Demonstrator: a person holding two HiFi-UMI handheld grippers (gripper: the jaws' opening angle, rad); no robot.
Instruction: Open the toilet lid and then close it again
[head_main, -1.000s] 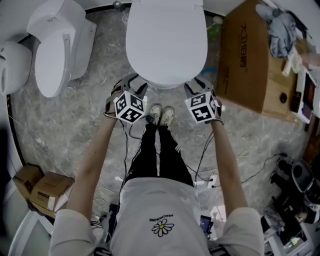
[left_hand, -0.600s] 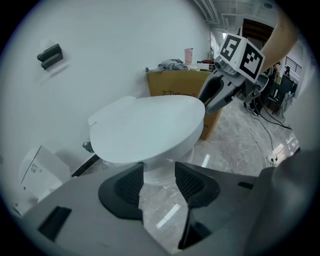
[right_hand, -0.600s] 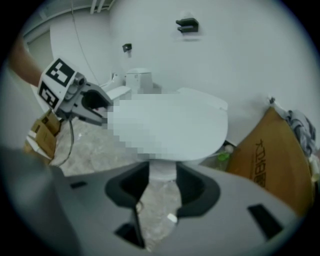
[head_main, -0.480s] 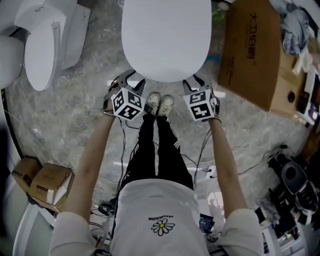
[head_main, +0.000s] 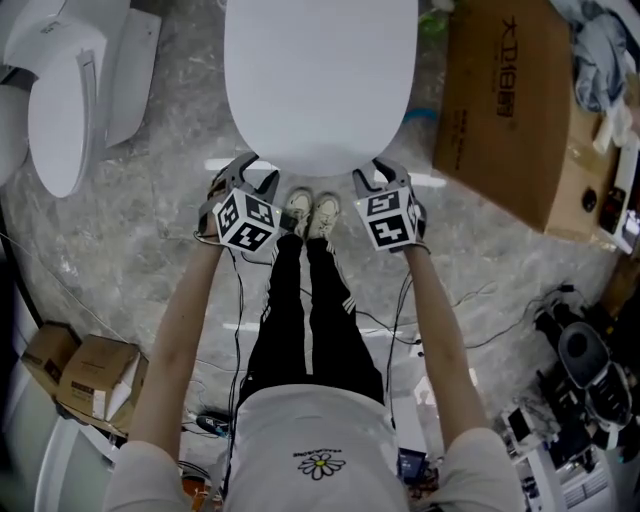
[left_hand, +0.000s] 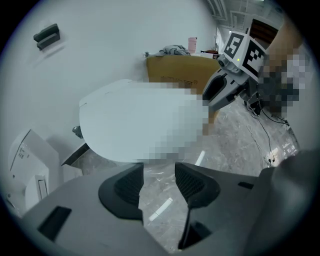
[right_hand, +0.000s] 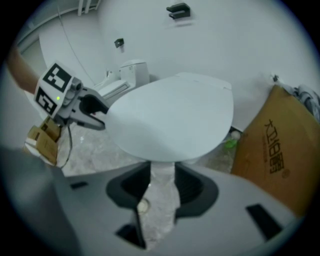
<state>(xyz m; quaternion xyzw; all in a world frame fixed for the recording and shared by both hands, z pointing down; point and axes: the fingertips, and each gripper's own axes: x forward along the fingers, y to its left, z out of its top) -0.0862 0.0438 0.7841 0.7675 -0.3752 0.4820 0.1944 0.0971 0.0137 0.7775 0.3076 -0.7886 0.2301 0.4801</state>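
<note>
A grey marbled floor (head_main: 150, 250) fills the room, with a spare toilet (head_main: 70, 90) far left and a cardboard box (head_main: 510, 110) far right. The toilet lid (head_main: 320, 80) lies shut and flat at the far centre, its rounded near rim just ahead of the person's shoes (head_main: 310, 212).

The left gripper (head_main: 252, 172) and the right gripper (head_main: 380, 172) sit at that near rim, one on each side, pointing steeply down. The left gripper's fingers (left_hand: 127, 186) stand well apart with only floor between them. The right gripper's jaws have just been closing, yet a gap remains and only floor shows in it – the lid's edge hangs just past the tips.

The step in hand looks like taking hold of the rim to lift. It would go best with a finger of each gripper slipped under the lip, evenly either side, then both raised together along the hinge's arc – not pulled toward the person.
</note>
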